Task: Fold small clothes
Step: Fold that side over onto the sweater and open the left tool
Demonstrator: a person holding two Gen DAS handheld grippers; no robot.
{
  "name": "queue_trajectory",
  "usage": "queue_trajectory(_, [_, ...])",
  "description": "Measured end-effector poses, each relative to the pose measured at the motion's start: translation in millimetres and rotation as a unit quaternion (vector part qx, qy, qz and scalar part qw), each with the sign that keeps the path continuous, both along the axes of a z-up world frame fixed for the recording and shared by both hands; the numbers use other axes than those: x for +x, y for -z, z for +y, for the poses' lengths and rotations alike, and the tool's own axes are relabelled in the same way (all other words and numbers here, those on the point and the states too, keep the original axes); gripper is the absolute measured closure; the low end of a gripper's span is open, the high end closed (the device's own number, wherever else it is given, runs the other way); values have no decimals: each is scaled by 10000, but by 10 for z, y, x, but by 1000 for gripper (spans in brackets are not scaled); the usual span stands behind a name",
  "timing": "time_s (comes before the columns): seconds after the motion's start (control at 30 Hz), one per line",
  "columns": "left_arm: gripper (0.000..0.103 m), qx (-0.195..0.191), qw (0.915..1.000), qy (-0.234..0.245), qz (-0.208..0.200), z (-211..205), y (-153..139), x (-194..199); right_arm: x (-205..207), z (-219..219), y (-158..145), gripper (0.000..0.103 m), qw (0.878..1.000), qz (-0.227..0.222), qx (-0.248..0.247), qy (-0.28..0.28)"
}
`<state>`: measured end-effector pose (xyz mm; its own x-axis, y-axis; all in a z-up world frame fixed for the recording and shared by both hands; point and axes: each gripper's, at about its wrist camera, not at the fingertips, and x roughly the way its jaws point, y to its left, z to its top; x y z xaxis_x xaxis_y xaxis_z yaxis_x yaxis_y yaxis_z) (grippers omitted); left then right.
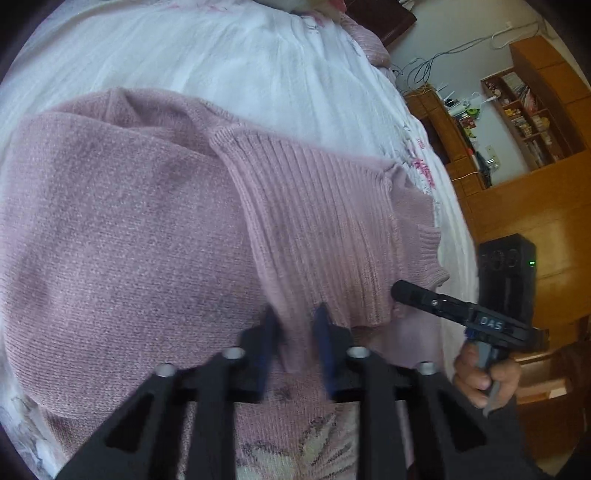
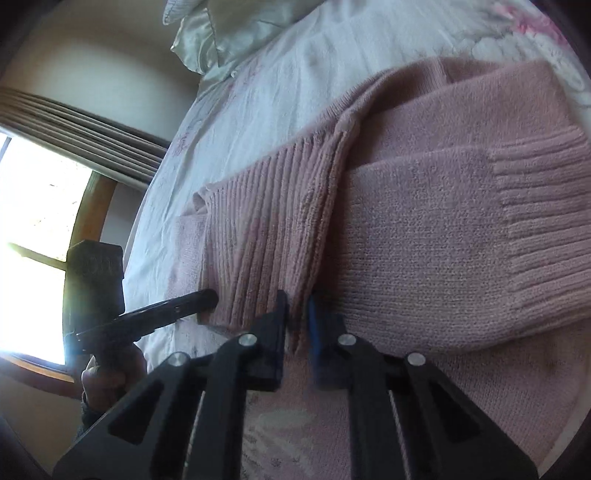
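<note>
Sweater: a pink knit sweater [image 1: 122,229] lies partly folded on a white bedsheet [image 1: 229,59], its ribbed hem band [image 1: 314,221] turned up over the body; in the right wrist view the same sweater [image 2: 424,258] fills the frame.

Left gripper: the left gripper [image 1: 295,332] has its blue-padded fingers [image 1: 323,332] drawn narrow around a raised ridge of the pink knit at the lower edge of the ribbed band. Fabric sits between the pads, so it grips the sweater.

Right gripper: the right gripper [image 2: 297,317] is likewise nearly closed, a fold of knit pinched between its fingers [image 2: 314,321] where the ribbed band meets the plain knit.

Only in the left view: the right gripper seen from outside [image 1: 436,302], its tip at the sweater's corner, held by a hand [image 1: 484,373]; a wooden bookshelf [image 1: 524,118] and wooden furniture against the wall; cables on the wall; a black box with a green light [image 1: 508,273].

Only in the right view: a folded sleeve with ribbed cuff [image 2: 535,221] lying across the sweater body; a pale satin pillow [image 2: 214,33] at the bed's head; a bright window [image 2: 33,236] with curtain; the left gripper from outside [image 2: 177,306], its tip touching the hem edge, though glare hides how its fingers stand.

Pattern: a pale floral motif [image 1: 295,450] shows on the knit below the left gripper's fingers.
</note>
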<state>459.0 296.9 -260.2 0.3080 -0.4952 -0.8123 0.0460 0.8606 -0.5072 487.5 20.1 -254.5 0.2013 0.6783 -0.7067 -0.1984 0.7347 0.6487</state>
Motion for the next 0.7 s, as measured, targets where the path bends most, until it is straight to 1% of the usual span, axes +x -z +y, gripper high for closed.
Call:
queue_trajectory(0.07, [96,264,9996,-28,74,3,30,-23,-47,-60,-61,95,9999,-70,-108,108])
queue_trajectory(0.13, [96,271,9995,-47,165,44,82,-55,-55,-82,47,95,9994,57,-331,105])
queue_trajectory(0.2, [96,256,9996,-67,138,77,48,-111,-75,-52,165,93,9989,178,-425,-54])
queue_trajectory(0.27, [95,259,9996,-56,-62,104,-68,-184,-114,-46,83,87,9990,-29,-445,-105])
queue_trajectory(0.33, [92,402,9982,-42,-434,117,-263,-286,-171,-114,-83,86,9986,-281,-444,16])
queue_trajectory(0.37, [91,308,9975,-5,-637,126,-365,-318,-208,-154,-178,86,9985,-417,-336,84])
queue_trajectory(0.4, [89,120,9965,60,-822,124,-451,-360,-237,-179,-260,86,9984,-529,-190,103])
queue_trajectory(0.47, [74,-281,9932,192,-1113,92,-548,-406,-258,-151,-340,86,9978,-662,-9,46])
queue_trajectory(0.5, [71,-471,9919,292,-1139,64,-531,-387,-244,-108,-304,86,9981,-615,11,-11])
queue_trajectory(0.53, [68,-589,9925,358,-1008,-2,-451,-333,-191,-61,-231,86,9989,-473,19,-36])
queue_trajectory(0.57, [68,-649,9938,354,-826,-78,-338,-265,-151,-28,-123,86,9995,-305,6,-38])
queue_trajectory(0.6, [68,-575,9960,305,-612,-84,-188,-201,-111,2,-6,86,9999,-141,-76,-33])
queue_trajectory(0.63, [68,-403,9980,204,-436,-122,-58,-135,-90,-8,103,89,9997,-45,-221,13])
queue_trajectory(0.67, [69,-434,9985,126,-317,-92,50,-119,-89,-18,158,93,9996,-49,-282,39])
queue_trajectory(0.7, [69,-638,9976,63,-247,-50,112,-121,-107,-45,168,93,9997,-49,-248,56])
